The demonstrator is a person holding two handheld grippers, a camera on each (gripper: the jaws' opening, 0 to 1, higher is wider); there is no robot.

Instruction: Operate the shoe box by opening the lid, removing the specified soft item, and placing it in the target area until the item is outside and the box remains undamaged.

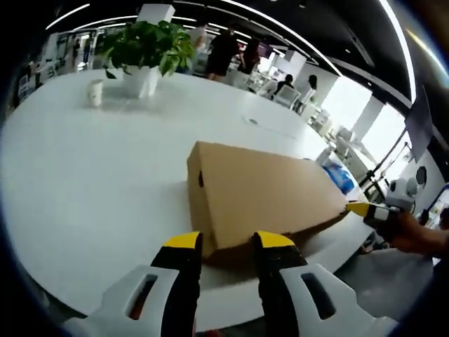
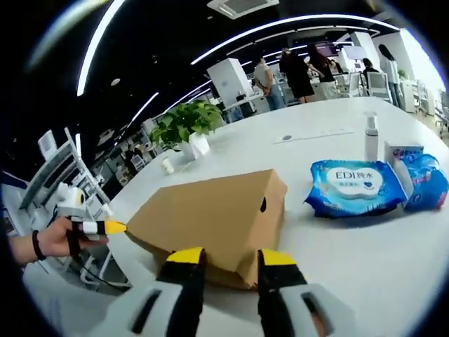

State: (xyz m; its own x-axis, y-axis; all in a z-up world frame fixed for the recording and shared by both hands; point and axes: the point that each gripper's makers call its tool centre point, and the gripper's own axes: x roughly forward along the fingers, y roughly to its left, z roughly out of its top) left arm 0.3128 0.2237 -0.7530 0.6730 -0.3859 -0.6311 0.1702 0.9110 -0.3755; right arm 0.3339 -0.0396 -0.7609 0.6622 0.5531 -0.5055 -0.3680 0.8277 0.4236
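Both grippers, left gripper [image 1: 228, 242] and right gripper [image 2: 231, 258], spread at shoe box [image 1: 263, 193] ends near table [image 1: 84, 182] edge; raise lid evenly (no crushing)

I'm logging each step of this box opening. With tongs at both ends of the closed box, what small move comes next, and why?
Probably lift both ends together: the shoe box lid looks closed, the left tongs and right tongs sit open at opposite ends near the lid edge.
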